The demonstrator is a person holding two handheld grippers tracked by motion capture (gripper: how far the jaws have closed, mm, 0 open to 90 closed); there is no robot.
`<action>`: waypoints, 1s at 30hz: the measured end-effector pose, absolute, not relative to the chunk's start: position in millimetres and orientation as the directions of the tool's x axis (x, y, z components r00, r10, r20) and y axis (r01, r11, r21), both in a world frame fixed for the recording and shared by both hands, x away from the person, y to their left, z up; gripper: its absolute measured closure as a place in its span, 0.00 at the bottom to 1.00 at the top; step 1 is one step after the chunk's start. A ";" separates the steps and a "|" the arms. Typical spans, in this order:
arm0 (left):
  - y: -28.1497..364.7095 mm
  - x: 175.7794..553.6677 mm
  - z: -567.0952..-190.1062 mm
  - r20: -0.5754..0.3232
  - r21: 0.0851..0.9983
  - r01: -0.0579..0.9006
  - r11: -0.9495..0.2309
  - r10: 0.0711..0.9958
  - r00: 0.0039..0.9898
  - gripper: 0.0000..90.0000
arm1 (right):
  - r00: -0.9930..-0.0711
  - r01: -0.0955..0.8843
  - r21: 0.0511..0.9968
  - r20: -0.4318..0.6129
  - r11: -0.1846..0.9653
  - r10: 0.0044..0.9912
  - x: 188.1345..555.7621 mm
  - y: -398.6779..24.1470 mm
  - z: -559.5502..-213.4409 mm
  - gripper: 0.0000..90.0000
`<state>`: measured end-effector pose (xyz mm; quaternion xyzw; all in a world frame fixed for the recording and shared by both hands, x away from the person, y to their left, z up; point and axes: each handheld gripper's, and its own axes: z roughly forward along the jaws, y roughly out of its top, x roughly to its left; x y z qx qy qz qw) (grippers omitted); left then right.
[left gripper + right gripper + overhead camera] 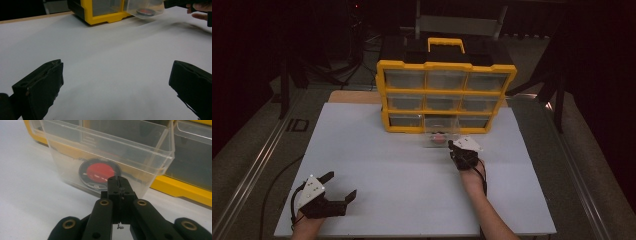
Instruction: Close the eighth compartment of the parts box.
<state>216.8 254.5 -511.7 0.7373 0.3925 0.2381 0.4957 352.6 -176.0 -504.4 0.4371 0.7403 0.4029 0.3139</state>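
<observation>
Dim high view, dark surroundings — the white table [412,170] is brightest; close views are brighter, soft-edged, with faint shadows — no glare.

Each hand carries a black gripper. The left gripper [338,187] has a grey three-cornered plate on top, dotted with small holes, and a black cable looping from its rear. The right gripper [453,145] bears the same pale plate, its cable trailing along a bare forearm (no sleeve shows). In the right gripper view, brass-ringed pivots stud the black linkage arms behind the jaws.
</observation>
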 end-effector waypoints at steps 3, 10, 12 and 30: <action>254.5 216.7 -511.5 -0.038 0.919 0.341 -0.199 0.815 0.579 0.00 | -0.419 0.396 0.869 -0.116 0.296 0.900 353.5 -175.2 -504.0 1.00; 254.6 216.6 -511.3 -0.038 0.919 0.340 -0.199 0.815 0.578 0.00 | -0.416 0.401 0.870 -0.107 0.288 0.903 358.9 -173.6 -503.2 1.00; 254.7 216.6 -511.3 -0.039 0.919 0.341 -0.198 0.815 0.578 0.00 | -0.417 0.402 0.869 -0.107 0.289 0.902 360.0 -173.0 -503.4 1.00; 254.8 216.3 -510.8 -0.038 0.920 0.339 -0.198 0.815 0.579 0.00 | -0.408 0.410 0.864 -0.113 0.292 0.906 374.7 -169.9 -504.5 1.00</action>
